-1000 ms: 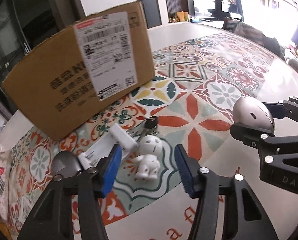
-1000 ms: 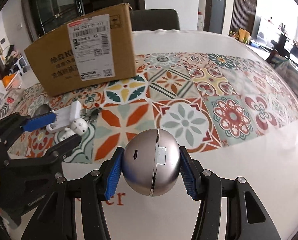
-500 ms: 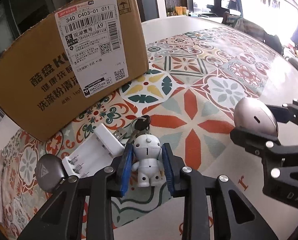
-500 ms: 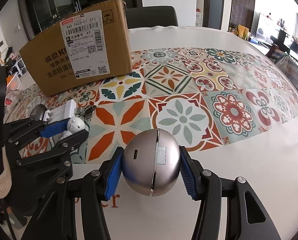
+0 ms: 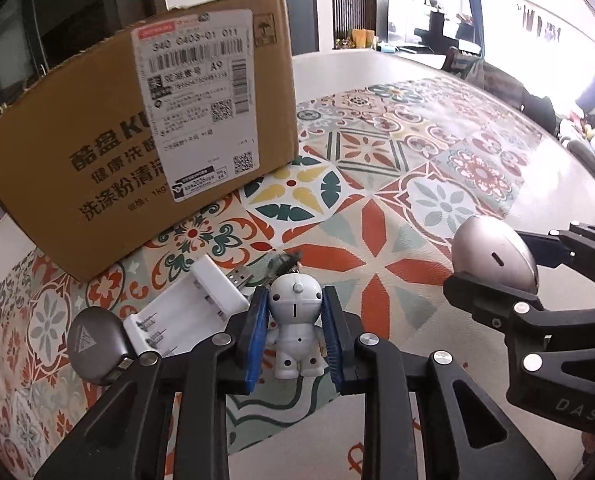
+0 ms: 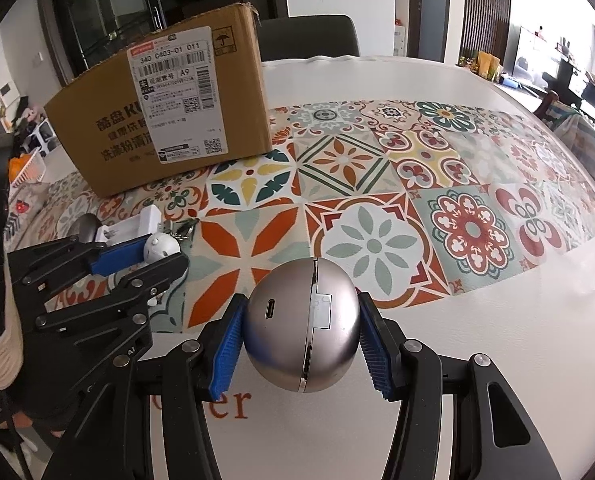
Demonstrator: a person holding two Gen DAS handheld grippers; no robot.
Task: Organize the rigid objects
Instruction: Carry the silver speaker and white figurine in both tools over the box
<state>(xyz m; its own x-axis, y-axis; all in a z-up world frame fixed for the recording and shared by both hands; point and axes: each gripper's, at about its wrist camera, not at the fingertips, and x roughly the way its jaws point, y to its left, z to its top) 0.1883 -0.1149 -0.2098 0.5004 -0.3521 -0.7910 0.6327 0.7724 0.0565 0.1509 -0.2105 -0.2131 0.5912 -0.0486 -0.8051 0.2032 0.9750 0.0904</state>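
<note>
My left gripper (image 5: 295,334) is shut on a small white robot figure (image 5: 296,330) with keys (image 5: 283,264) hanging from its head; it also shows in the right wrist view (image 6: 160,246). My right gripper (image 6: 301,340) is shut on a silver round case (image 6: 301,332) with a charging port, held above the table; it appears at right in the left wrist view (image 5: 493,258). A cardboard box (image 5: 145,136) with a shipping label stands behind on the patterned mat.
A white battery holder (image 5: 189,312) and a dark grey round case (image 5: 95,344) lie left of the left gripper. The tiled mat (image 6: 377,200) covers the middle of the white table (image 6: 517,320). A dark chair (image 6: 309,36) stands behind the box.
My left gripper moved forward and closed on the white robot figure, then lifted it slightly with the keys trailing. The right gripper kept hold of the silver case, nearly still.
</note>
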